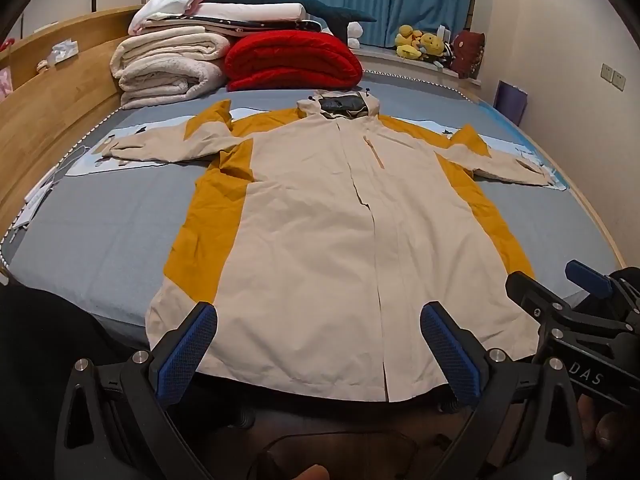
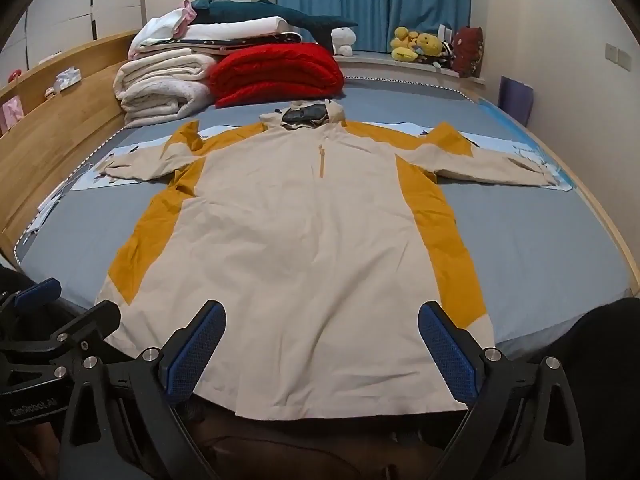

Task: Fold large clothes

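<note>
A cream-and-mustard jacket (image 1: 320, 216) lies flat, front up, sleeves spread, on the grey-blue bed (image 1: 100, 240), hem at the near edge. The left gripper (image 1: 320, 354) and right gripper (image 2: 322, 350) hover above that hem, jaws wide apart and empty. Slippery fabric (and a hem overhanging the edge) could slide floorward if pinched unevenly.

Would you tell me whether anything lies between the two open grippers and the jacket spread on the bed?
Nothing visible does. The left gripper and right gripper hang open just short of the jacket hem, with only bare space between.
</note>
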### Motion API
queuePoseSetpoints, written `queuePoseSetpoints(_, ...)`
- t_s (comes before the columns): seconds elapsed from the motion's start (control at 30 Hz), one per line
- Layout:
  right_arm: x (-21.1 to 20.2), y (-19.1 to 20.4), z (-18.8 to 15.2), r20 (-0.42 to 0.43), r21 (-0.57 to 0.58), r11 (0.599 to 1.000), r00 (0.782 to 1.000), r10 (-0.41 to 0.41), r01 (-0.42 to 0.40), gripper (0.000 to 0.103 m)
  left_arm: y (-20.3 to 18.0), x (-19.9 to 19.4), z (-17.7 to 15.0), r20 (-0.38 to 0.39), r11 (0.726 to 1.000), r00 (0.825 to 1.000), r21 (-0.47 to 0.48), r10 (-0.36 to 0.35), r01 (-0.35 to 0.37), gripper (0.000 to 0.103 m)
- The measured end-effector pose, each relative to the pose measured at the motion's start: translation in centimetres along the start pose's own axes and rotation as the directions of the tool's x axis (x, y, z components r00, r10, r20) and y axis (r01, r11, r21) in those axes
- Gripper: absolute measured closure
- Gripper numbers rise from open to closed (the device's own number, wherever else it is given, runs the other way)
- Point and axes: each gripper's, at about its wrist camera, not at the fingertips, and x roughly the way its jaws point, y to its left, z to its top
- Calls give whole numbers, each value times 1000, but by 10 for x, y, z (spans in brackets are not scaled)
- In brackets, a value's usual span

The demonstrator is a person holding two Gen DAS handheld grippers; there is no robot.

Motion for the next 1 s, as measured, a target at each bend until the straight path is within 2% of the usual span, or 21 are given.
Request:
queuePoseSetpoints(0.27,0,1,2,5,-34,999,1000,17,-17,8,2,-2,-1,9,1000,1000,7,-6,6,2)
queuePoseSetpoints(0.53,-2,3,1,11,-40,999,1000,23,-23,16,1,-3,0,12,1000,1000,10,-10,10,2)
queuePoseSetpoints(1.0,-3,1,3,11,-32,999,1000,19,-19,16,-2,-4,0,15,1000,1000,16,-24,24,2)
